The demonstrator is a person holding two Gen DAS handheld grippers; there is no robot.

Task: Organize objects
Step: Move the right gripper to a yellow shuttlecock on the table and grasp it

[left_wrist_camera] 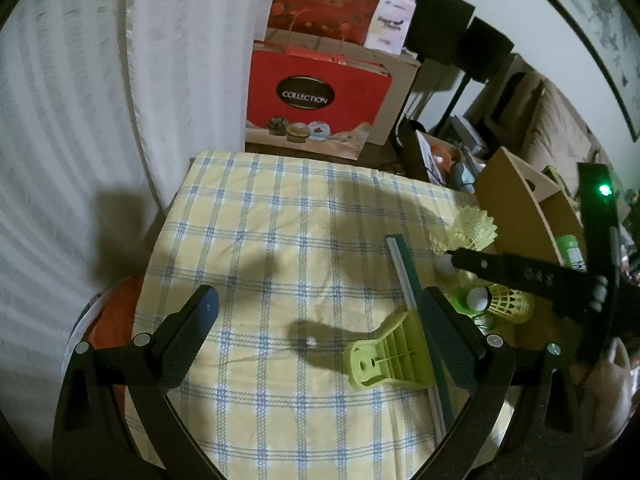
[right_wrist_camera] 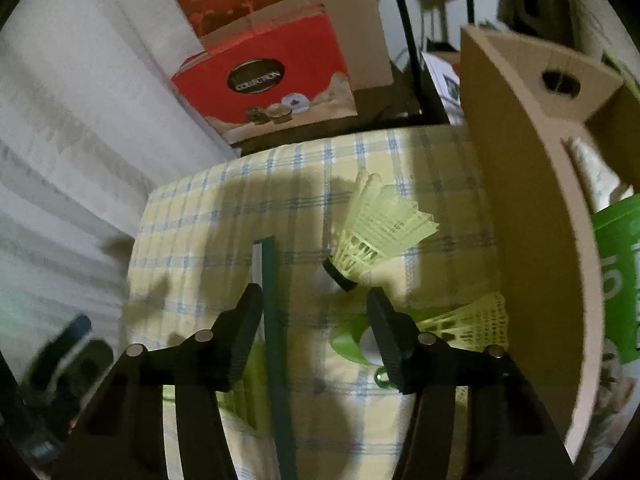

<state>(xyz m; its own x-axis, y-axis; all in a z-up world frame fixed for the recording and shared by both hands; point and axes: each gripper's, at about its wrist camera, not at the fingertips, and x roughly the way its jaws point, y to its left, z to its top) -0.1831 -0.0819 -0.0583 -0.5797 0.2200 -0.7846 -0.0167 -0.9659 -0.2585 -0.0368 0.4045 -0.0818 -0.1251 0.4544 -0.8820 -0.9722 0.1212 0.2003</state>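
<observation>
Your right gripper [right_wrist_camera: 314, 312] stood part open and empty over the shuttlecock [right_wrist_camera: 376, 232] near the table's [left_wrist_camera: 260, 220] right edge; a closing finger could have knocked it off.

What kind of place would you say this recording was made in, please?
Most likely a lived-in home room, somewhat cluttered. A small table wears a yellow checked tablecloth, red gift bags are stacked by a white curtain, and a framed picture hangs above what looks like a sofa.
</observation>
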